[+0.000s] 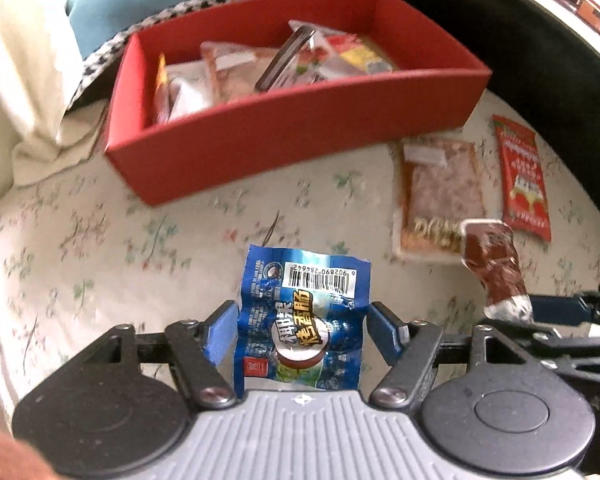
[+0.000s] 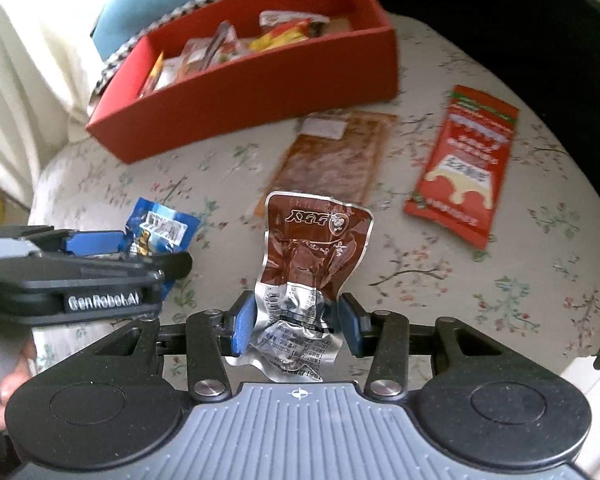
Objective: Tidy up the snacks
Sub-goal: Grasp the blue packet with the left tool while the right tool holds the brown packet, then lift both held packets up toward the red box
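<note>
My left gripper [image 1: 302,330] is clamped on a blue sausage packet [image 1: 302,316], its blue pads pressing both crumpled sides, barcode end pointing away from me. My right gripper [image 2: 296,322] is clenched on a brown foil packet [image 2: 314,264], gripped at its silver lower part so the brown printed end stands up between the fingers.

From the left wrist view, the red box [image 1: 284,136] sits at about 12 o'clock on the floral cloth [image 1: 100,248], holding several snack packets [image 1: 236,68] piled inside. At about 2 o'clock from my left gripper lies a clear pack of orange-brown snack [image 1: 440,192], flat on the cloth, and just beyond it, further right, a long red sachet [image 1: 522,180], the two near each other but apart. The brown foil packet shows at 3 o'clock, held off the cloth.

From the right wrist view, the left gripper with its blue packet is at 9 o'clock, the box at 11 o'clock.
</note>
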`<state>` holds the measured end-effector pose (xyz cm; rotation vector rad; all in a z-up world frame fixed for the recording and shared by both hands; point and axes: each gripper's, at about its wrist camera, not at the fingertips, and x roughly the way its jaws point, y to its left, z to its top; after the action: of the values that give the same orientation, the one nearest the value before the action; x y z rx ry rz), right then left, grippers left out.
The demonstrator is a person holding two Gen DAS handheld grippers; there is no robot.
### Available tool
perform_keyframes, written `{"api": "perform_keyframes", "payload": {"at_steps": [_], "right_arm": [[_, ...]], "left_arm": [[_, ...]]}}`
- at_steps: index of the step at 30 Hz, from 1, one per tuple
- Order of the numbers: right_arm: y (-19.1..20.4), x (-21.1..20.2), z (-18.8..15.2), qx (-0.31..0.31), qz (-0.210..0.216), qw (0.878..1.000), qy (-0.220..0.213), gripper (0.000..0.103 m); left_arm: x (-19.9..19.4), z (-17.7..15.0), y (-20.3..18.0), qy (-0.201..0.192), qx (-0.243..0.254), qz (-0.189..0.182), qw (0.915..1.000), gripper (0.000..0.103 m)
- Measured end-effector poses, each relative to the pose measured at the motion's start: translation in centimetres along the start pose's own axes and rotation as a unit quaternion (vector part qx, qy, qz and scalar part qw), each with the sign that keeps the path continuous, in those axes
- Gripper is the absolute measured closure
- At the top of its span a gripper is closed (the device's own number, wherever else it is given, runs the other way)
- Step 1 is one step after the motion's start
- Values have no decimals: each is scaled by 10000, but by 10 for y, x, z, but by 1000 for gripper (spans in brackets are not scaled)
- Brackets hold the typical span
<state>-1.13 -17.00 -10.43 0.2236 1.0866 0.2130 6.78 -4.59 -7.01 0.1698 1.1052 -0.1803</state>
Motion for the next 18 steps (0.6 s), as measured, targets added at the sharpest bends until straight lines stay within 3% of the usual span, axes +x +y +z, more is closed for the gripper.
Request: {"api": "perform_keyframes", "payload": {"at_steps": [7,9,11,18], "right_arm": [[10,17,3,-161,-144,9995,226,50],[10,20,3,-165,-177,9994,261,49],[12,20,4,-204,-184,9993,254,48],[13,21,5,-236,-148,9993,269,46]], "left_arm": [[10,-8,1,118,138,132,9997,37],[13,-9,1,178,146,154,9996,34],[16,-10,-1,169,253,272,9992,24],[18,-17,7,140,206,220,9994,18]]}}
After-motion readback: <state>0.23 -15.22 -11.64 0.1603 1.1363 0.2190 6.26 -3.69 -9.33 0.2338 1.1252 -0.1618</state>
